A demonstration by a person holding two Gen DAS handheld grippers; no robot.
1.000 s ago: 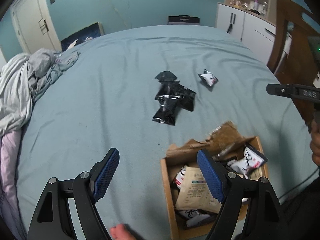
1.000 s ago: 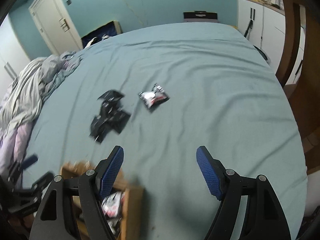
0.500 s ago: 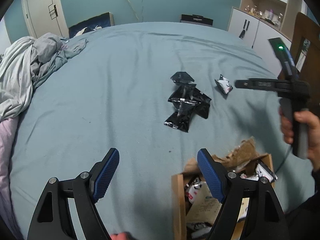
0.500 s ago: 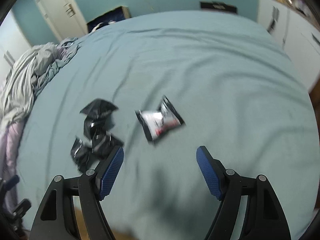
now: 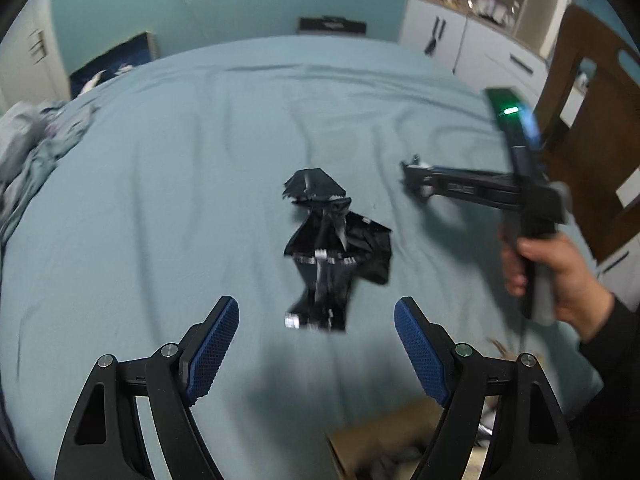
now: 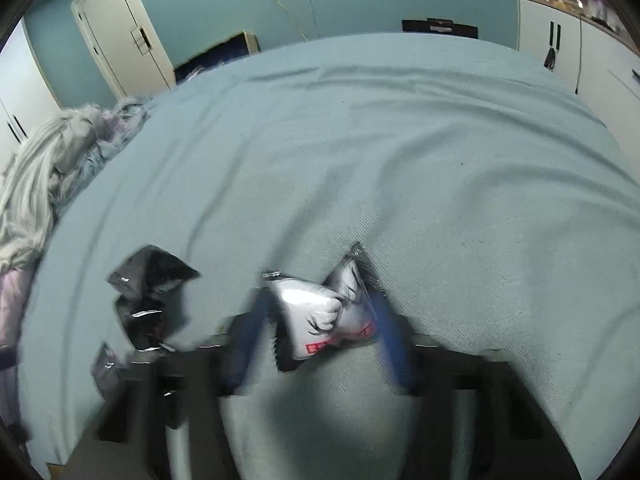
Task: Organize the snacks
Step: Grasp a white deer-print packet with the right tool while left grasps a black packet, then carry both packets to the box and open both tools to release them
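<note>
A pile of black snack packets [image 5: 332,248] lies on the blue-grey bed [image 5: 160,184], just ahead of my open, empty left gripper [image 5: 316,340]. The pile also shows in the right wrist view [image 6: 148,300]. My right gripper [image 6: 320,336] is blurred by motion; its blue fingers [image 6: 248,344] stand either side of a white and black snack packet [image 6: 324,312], squeezing it at the waist. In the left wrist view the right gripper [image 5: 416,180] reaches down to the bed at the right and hides that packet.
A cardboard box [image 5: 380,444] with packets sits at the bed's near edge. Crumpled bedding [image 6: 48,176] lies on the left. White cabinets [image 5: 472,48] and a wooden chair [image 5: 592,120] stand to the right.
My right gripper moved forward and down onto the white packet and closed around it. My left gripper moved forward toward the black pile, leaving the box behind.
</note>
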